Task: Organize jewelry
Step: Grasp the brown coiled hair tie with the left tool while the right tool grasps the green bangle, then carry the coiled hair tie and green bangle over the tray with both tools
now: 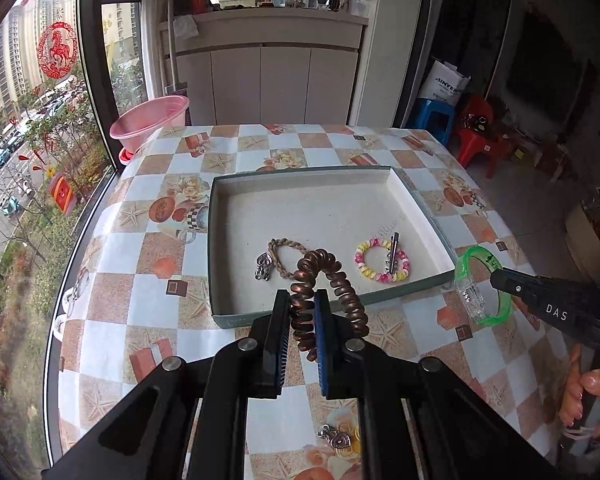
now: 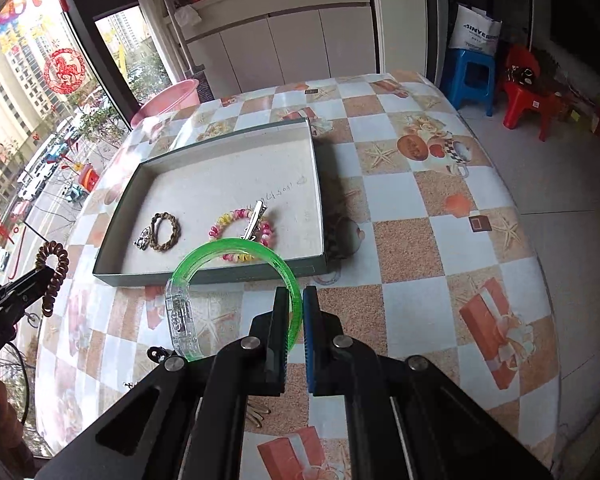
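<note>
My left gripper (image 1: 303, 300) is shut on a brown spiral hair tie (image 1: 328, 264), which hangs above the table just in front of the shallow grey tray (image 1: 420, 204). My right gripper (image 2: 298, 300) is shut on the rim of a green bangle (image 2: 236, 246) with a clear clasp, also lifted near the tray's front edge. Inside the tray lie a braided brown bracelet (image 1: 286, 258) with a silver charm, a pink and yellow bead bracelet (image 1: 382, 262) and a silver hair clip (image 1: 393, 254) across it. The right gripper (image 1: 500, 280) shows at the right of the left wrist view.
A silver heart charm (image 1: 336, 438) lies on the checked tablecloth below my left gripper. Some thin hair pins (image 2: 258, 414) lie under the right gripper. A pink basin (image 1: 150, 120) stands beyond the table's far left corner. Stools (image 2: 472, 76) stand on the floor to the right.
</note>
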Demonstrator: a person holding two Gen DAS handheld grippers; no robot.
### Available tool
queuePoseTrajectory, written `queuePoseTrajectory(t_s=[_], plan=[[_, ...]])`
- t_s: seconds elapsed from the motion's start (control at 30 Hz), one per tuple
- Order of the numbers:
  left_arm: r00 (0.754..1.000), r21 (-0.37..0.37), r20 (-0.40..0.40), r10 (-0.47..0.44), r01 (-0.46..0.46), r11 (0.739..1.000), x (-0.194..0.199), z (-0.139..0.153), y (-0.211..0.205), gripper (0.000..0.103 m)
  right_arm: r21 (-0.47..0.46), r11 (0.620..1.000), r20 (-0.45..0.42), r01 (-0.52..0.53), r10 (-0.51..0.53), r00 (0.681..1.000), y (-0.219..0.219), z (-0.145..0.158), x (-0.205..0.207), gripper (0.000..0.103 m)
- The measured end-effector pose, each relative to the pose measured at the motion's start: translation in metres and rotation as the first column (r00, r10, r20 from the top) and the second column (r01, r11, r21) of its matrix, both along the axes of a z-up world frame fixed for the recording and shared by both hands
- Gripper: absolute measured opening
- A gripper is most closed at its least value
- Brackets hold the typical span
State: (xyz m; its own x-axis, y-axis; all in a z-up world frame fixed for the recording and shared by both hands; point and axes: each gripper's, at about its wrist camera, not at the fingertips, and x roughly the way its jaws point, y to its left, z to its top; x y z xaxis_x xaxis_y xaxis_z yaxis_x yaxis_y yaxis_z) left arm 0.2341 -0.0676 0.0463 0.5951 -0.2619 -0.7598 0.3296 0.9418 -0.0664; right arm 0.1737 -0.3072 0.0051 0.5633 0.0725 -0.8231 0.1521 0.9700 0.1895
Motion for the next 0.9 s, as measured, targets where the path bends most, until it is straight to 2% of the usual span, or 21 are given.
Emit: queuePoseTrajectory(t_s=[0.13, 0.23, 0.37, 0.6, 0.73, 0.9], plan=[[1.0, -0.004, 0.024, 0.009, -0.009, 1.0, 0.03, 0.016, -0.005, 0.024, 0.036, 0.999, 0.031, -0.01, 0.009, 0.999, -0.001, 0.022, 0.03, 0.007], [0.999, -0.019, 0.035, 0.021, -0.021, 1.0, 0.056, 0.023, -0.009, 0.024, 0.024, 1.0, 0.058, -0.016, 0.015, 0.998, 0.0, 0.038, 0.057, 0.007], [0.998, -0.016, 0.032, 0.053, -0.052, 0.998, 0.092, 0.015, -0.018, 0.024, 0.003, 1.0, 0.065, -0.028, 0.028, 0.997, 0.004, 0.044, 0.097, 0.007], [0.995, 0.034, -0.03, 0.098, -0.097, 0.995, 0.142, -0.041, -0.038, 0.024, -0.007, 0.999, 0.011, -0.035, 0.035, 0.999, 0.011, 0.009, 0.151, 0.007], [0.991, 0.07, -0.063, 0.118, -0.114, 0.991, 0.16, -0.073, -0.047, 0.024, -0.023, 0.999, -0.034, -0.035, 0.034, 0.999, 0.013, -0.022, 0.167, 0.007], [0.991, 0.101, -0.082, 0.106, -0.098, 0.99, 0.17, -0.096, -0.059, 0.024, -0.032, 0.999, -0.084, -0.025, 0.023, 0.996, 0.01, -0.053, 0.18, 0.007]])
